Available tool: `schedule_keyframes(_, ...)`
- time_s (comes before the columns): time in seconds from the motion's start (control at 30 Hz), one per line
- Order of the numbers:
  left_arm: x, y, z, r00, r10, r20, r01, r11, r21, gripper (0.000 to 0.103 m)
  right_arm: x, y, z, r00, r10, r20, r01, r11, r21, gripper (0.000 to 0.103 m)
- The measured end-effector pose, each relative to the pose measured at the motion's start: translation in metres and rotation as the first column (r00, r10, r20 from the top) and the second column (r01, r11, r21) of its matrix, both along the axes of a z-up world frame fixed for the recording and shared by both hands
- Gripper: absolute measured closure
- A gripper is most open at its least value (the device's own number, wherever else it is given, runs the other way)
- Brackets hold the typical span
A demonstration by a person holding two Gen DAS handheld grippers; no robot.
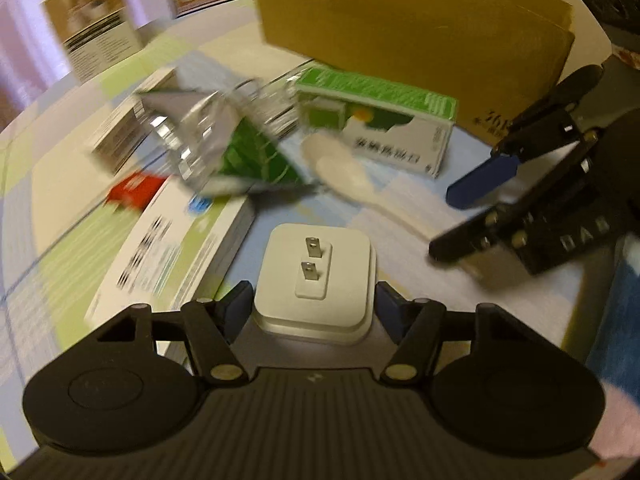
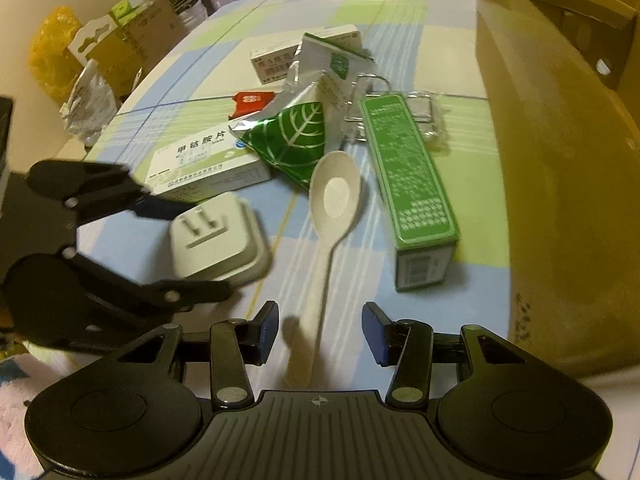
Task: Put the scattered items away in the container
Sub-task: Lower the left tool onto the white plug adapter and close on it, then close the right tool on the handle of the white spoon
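A white plug adapter (image 1: 314, 276), prongs up, sits between the fingers of my left gripper (image 1: 312, 304), whose blue pads press on both its sides; the right wrist view shows the same grip (image 2: 192, 252). A pale plastic spoon (image 2: 332, 200) lies on the checked tablecloth with its handle pointing toward me. My right gripper (image 2: 320, 332) stands open astride the handle's end, its pads apart from it. The tall cardboard box (image 2: 560, 160) stands to the right. In the left wrist view the right gripper (image 1: 444, 222) is at the spoon's (image 1: 344, 176) handle.
Scattered items lie ahead: a green carton (image 2: 408, 184), a green leaf-print foil pouch (image 2: 292, 140), a white medicine box (image 2: 204, 168), a red packet (image 2: 252, 102), metal clips (image 2: 424, 116) and a small white box (image 2: 280, 56). Bags and boxes crowd beyond the table's left edge.
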State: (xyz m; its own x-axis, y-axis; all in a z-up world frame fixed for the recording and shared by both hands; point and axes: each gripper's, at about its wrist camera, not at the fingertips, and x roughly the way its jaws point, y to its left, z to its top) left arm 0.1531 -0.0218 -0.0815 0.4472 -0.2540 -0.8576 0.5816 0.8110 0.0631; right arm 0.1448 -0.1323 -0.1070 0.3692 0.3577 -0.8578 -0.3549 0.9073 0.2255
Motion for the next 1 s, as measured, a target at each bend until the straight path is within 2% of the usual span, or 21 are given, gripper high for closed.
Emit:
schedule_keyframes(0.1, -0.006, 0.011, 0.001, 0.997, 0.075, 0.001, -0.075, 0.997, 0.006, 0.041, 0.008, 0.007, -0.001, 1.000, 0.001, 0.012, -0.001, 1.000, -0.014, 0.059)
schedule_keyframes(0.2, -0.006, 0.021, 0.002, 0.989, 0.151, -0.002, -0.151, 0.988, -0.022, 0.041, 0.016, 0.015, -0.003, 0.999, -0.005, 0.038, 0.006, 0.999, -0.036, 0.059)
schedule_keyframes(0.3, -0.006, 0.026, 0.002, 0.983, 0.182, -0.001, -0.182, 0.982, -0.043, 0.041, 0.021, 0.022, -0.005, 0.997, -0.021, 0.069, 0.025, 0.998, -0.059, 0.058)
schedule_keyframes(0.63, -0.007, 0.029, 0.003, 0.978, 0.208, 0.021, -0.206, 0.975, -0.083, 0.039, 0.035, 0.036, -0.013, 0.980, -0.089, 0.176, 0.105, 0.991, -0.083, 0.058)
schedule_keyframes(0.8, -0.007, 0.029, 0.002, 0.978, 0.209, 0.023, -0.207, 0.974, -0.092, 0.038, 0.035, 0.041, -0.015, 0.976, -0.076, 0.206, 0.099, 0.990, -0.104, 0.059)
schedule_keyframes(0.87, -0.007, 0.029, 0.002, 0.977, 0.210, 0.021, -0.207, 0.974, -0.095, 0.037, 0.034, 0.041, -0.015, 0.974, -0.071, 0.215, 0.097, 0.989, -0.114, 0.074)
schedule_keyframes(1.0, -0.007, 0.028, 0.002, 0.978, 0.207, 0.022, -0.204, 0.974, -0.097, 0.037, 0.031, 0.038, -0.013, 0.978, -0.064, 0.198, 0.085, 0.991, -0.103, 0.074)
